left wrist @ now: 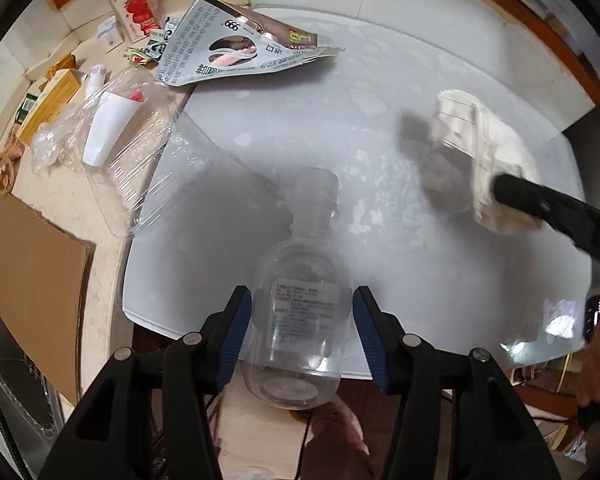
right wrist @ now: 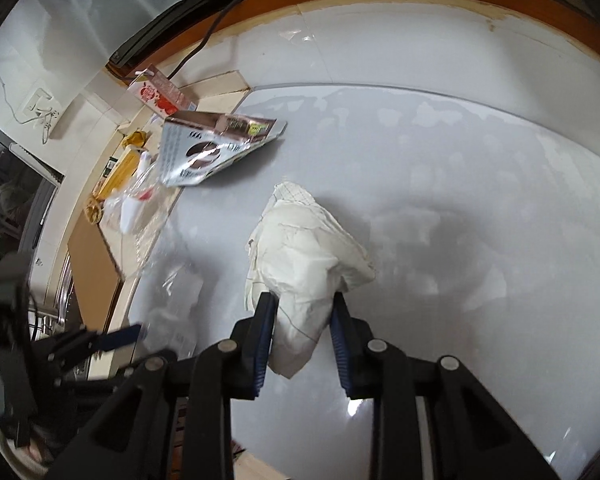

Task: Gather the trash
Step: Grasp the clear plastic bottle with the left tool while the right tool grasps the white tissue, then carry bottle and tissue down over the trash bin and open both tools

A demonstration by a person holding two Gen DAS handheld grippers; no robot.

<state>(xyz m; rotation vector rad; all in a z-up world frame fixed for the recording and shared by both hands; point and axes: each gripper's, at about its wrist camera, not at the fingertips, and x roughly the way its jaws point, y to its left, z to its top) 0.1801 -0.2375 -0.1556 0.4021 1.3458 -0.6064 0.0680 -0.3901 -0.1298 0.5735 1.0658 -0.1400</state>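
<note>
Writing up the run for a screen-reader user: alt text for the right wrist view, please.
The right gripper is shut on a crumpled white paper wad above a pale grey table. A torn silver foil packet lies at the table's far left edge, with a red-and-white drink carton beyond it.

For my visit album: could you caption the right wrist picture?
Right gripper clamps crumpled white paper above a pale tabletop, torn silver packet beyond.

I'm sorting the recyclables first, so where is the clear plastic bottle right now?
In the left wrist view the clear plastic bottle is bottom centre, between the left claw's blue pads, over the near edge of the white table.
</note>
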